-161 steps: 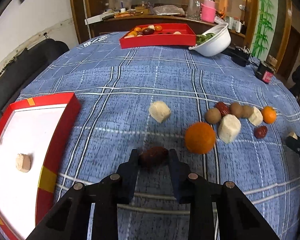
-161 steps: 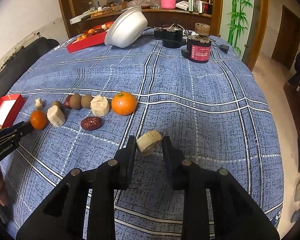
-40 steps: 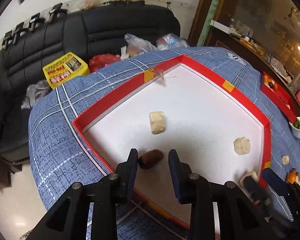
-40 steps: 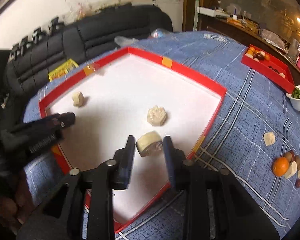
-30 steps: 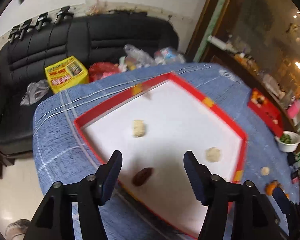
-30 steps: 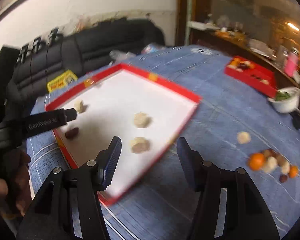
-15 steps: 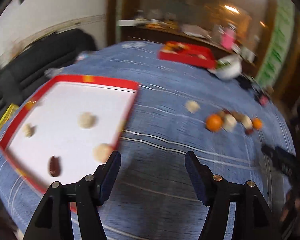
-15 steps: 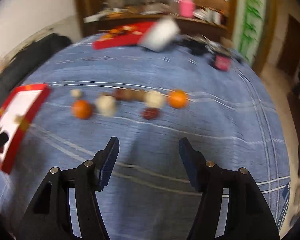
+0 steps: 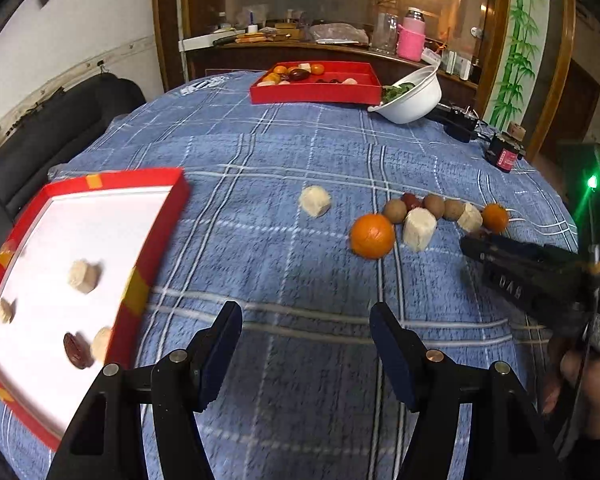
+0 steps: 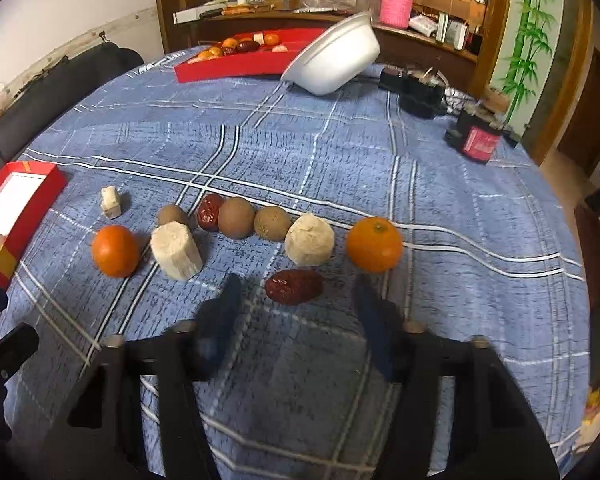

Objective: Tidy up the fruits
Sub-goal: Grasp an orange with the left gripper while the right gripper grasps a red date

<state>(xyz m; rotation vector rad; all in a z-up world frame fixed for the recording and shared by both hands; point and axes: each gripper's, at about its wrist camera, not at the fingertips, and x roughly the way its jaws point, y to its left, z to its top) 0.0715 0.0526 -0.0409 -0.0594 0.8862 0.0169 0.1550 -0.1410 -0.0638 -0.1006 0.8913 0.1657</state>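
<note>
My right gripper (image 10: 298, 292) hangs low over a dark red date (image 10: 294, 286) on the blue checked cloth. Its jaws are closing with the date between them, pads clear of it. Behind the date runs a row of fruit: an orange (image 10: 374, 244), pale chunks (image 10: 309, 240), brown round fruits (image 10: 236, 217), a second orange (image 10: 115, 251). My left gripper (image 9: 306, 316) is open over bare cloth, right of the red tray (image 9: 168, 224). That tray holds pale pieces (image 9: 83, 277) and a date (image 9: 76, 351). The nearest orange (image 9: 372, 236) lies ahead to the right.
A second red tray (image 9: 316, 94) with fruit and a tilted white bowl (image 9: 414, 96) stand at the far side. A dark jar (image 9: 504, 152) and black devices sit at the right. A black sofa (image 9: 40, 132) lies beyond the left edge. A hand (image 9: 580, 376) holds the right gripper.
Both grippers opened over the red tray, leaving a date and a pale piece in it, then swung right to the fruit row. The right gripper now straddles a date.
</note>
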